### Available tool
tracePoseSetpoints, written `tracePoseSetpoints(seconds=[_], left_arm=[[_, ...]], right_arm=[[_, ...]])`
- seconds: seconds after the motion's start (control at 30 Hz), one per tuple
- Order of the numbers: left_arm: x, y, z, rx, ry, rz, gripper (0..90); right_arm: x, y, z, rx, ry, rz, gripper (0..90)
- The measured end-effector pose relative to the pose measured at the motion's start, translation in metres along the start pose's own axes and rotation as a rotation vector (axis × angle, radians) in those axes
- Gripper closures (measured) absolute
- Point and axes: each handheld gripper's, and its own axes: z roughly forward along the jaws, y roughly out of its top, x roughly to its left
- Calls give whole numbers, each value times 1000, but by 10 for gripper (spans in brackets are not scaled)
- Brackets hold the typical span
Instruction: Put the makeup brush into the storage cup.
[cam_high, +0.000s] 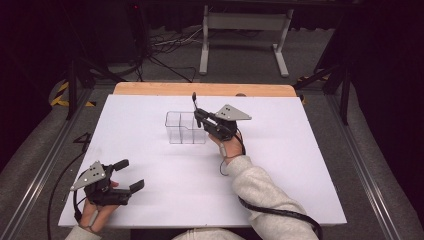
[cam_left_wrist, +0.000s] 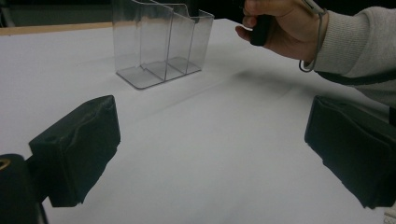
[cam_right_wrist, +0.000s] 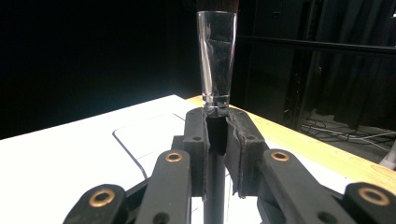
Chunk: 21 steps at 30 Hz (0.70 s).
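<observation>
A clear plastic organizer (cam_high: 185, 127) with several compartments stands upright at the middle of the white table; the left gripper view shows the organizer (cam_left_wrist: 161, 42) empty. My right gripper (cam_high: 198, 116) hovers at its right side, shut on a thin brush (cam_high: 194, 100) that points upward. In the right gripper view the jaws (cam_right_wrist: 216, 126) clamp the brush's black handle, and the brush (cam_right_wrist: 216, 60) rises into a clear tapered section with dark bristles at the top. My left gripper (cam_high: 129, 175) rests open at the table's near left corner, with nothing between its pads (cam_left_wrist: 74, 144).
A white sheet (cam_high: 150, 200) covers the table, with a wooden strip (cam_high: 200, 89) along the far edge. The person's right hand (cam_left_wrist: 280, 28) and grey sleeve reach in beside the organizer. Cables and a white stand lie on the floor beyond.
</observation>
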Motion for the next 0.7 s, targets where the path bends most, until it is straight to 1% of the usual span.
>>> tracePoseSetpoints(seconds=[0.1, 0.17, 0.7], left_arm=[[0, 0, 0, 1, -1, 0, 42], [0, 0, 0, 0, 0, -2, 43], [0, 0, 1, 3, 1, -6, 42]], right_arm=[[0, -1, 0, 4, 1, 1, 793], [0, -2, 0, 11, -1, -6, 793], [0, -12, -3, 39, -4, 5, 793]])
